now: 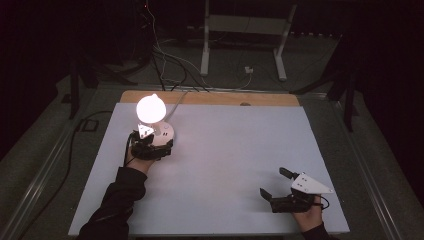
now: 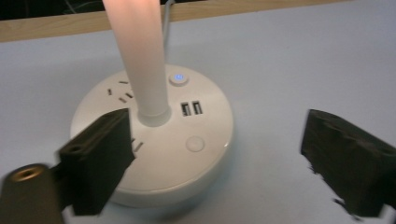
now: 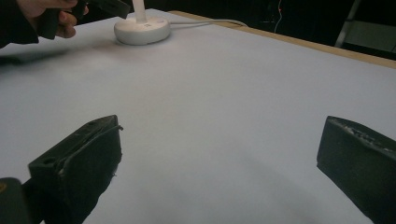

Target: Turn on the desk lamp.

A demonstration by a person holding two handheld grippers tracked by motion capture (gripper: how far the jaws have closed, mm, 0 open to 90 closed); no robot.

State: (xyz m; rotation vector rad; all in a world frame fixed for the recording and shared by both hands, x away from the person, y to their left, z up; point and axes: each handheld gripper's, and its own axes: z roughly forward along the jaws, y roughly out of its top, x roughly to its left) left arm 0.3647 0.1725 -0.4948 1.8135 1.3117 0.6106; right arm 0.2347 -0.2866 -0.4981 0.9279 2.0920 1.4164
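Lamp (image 1: 152,131) glows at the mat's (image 1: 225,160) 10 o'clock, left gripper (image 1: 150,145) spread wide just over its base – lift clear without nudging the stem; right gripper (image 1: 280,187), spread and empty, waits at 5 o'clock

we see a dark room, its walls lost in black. a white sheet (image 1: 240,150) covers the table, with a strip of bare wooden edge (image 1: 210,98) along its far side. beyond it, on the grey floor (image 1: 310,65), stands a white metal frame (image 1: 245,35) on two legs, with loose cables (image 1: 170,60) trailing past it. dark stands (image 1: 75,80) flank the table on both sides.
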